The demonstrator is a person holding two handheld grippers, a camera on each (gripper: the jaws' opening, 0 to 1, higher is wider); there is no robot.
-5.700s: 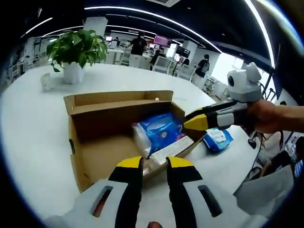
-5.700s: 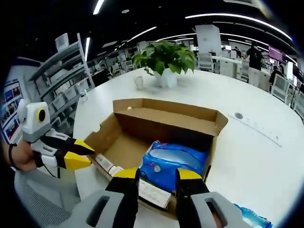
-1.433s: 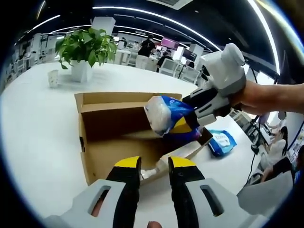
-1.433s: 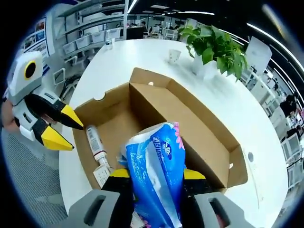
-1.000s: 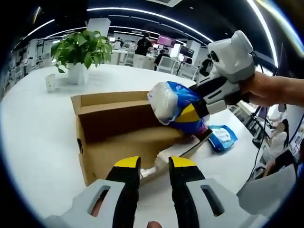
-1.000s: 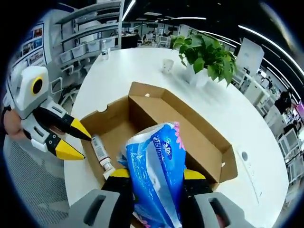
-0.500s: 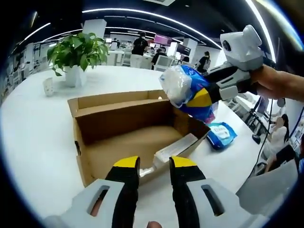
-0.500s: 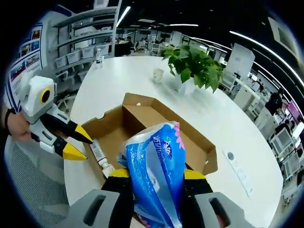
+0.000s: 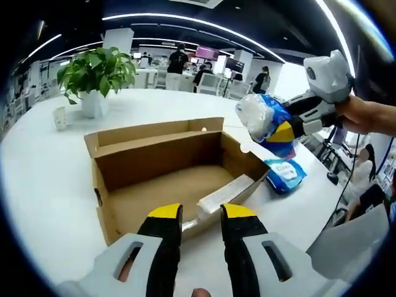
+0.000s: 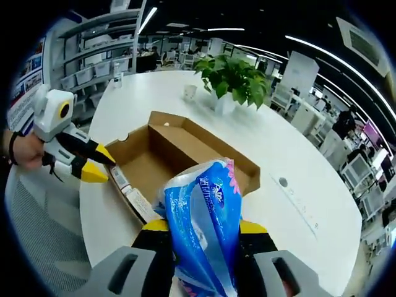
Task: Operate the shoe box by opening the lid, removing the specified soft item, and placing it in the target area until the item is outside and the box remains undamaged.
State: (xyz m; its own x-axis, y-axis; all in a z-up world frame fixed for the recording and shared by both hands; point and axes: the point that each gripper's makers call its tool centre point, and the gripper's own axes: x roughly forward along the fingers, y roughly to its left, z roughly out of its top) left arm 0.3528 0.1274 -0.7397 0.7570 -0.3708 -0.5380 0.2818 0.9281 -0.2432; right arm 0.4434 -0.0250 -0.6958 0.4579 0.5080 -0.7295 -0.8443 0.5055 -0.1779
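Observation:
The open cardboard shoe box [image 9: 154, 153] lies on the white table, lid flap folded back. A soft blue-and-white plastic pack [image 9: 265, 122] hangs in the air to the right of the box, with my right gripper [image 9: 286, 130] shut on it. In the right gripper view the same pack [image 10: 201, 229] stands between the jaws of the right gripper [image 10: 203, 228], well above the box [image 10: 204, 151]. My left gripper [image 9: 201, 213] waits open at the box's near wall. From the right gripper view the left gripper [image 10: 98, 166] points at that box edge.
A second blue pack [image 9: 284, 175] lies on the table right of the box. A white carton [image 9: 226, 192] and a tube [image 10: 119, 178] stay inside the box. A potted plant [image 9: 96, 68] and a small cup [image 9: 60, 117] stand behind. People and desks are far off.
The right gripper has lifted the blue pack out of the box and carried it right, over the table beside the box. The left gripper has stayed at the box's near edge.

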